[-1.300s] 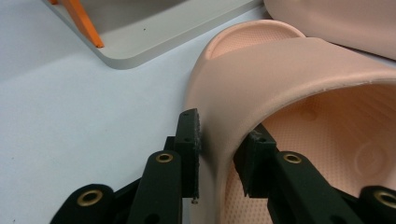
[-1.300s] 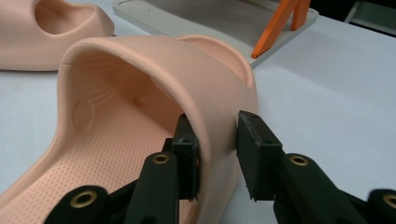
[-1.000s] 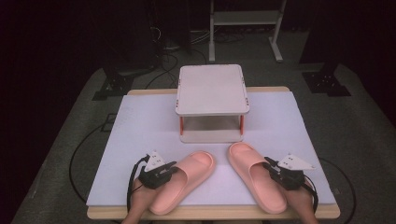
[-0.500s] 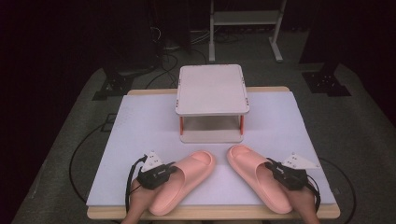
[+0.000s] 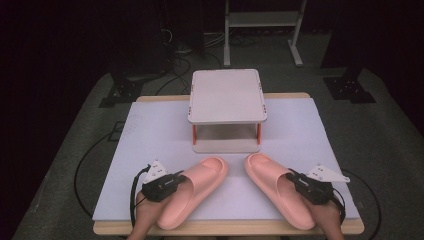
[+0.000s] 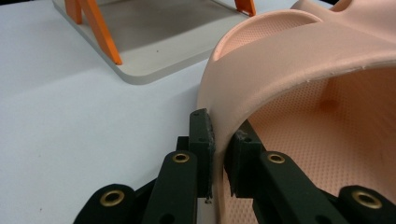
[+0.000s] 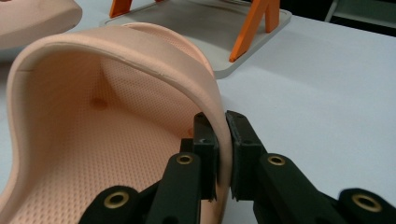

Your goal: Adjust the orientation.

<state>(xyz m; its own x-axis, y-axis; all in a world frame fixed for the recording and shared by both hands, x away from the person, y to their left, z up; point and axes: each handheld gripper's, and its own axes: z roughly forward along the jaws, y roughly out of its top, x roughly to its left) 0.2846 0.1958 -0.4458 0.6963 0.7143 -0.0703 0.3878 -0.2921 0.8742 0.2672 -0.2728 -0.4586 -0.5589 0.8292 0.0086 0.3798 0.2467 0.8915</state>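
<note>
Both grippers are on, one slipper each.

Left gripper [image 6: 217, 154]: fingers [image 6: 201, 140] clamped on the outer edge of the left slipper's [image 5: 192, 192] strap, one finger outside, one inside the foot opening. Strap wall is pinched thin between them. In the high view the left gripper [image 5: 165, 186] sits at the slipper's left flank, about mid-length.

Right gripper [image 7: 223, 154]: same grip mirrored, fingers [image 7: 205, 140] clamped on the outer strap edge of the right slipper [image 7: 107, 130]. In the high view the right gripper [image 5: 310, 189] is on the right flank of that slipper [image 5: 277, 187].

Both slippers lie sole-down on the white counter [image 5: 150, 135], heels toward the person, toes ahead of the fingers and angled in toward each other, near but apart.

Step, as I read it: grasp done, lift and carry pending. Can't tell if either sole is off the counter yet.

Ahead of the toes: a small two-tier rack [image 5: 227, 95], orange posts [image 6: 100, 28]. The left gripper view shows its lower shelf [image 6: 154, 28] bare; the top also looks bare from above.

Next move, my guess: raise both, push forward, toes first onto the rack. Lower tier looks tight for height, so keep the slippers flat and low, or go for the top. Edge grip on soft foam may let the slipper droop or twist, so move slowly.
</note>
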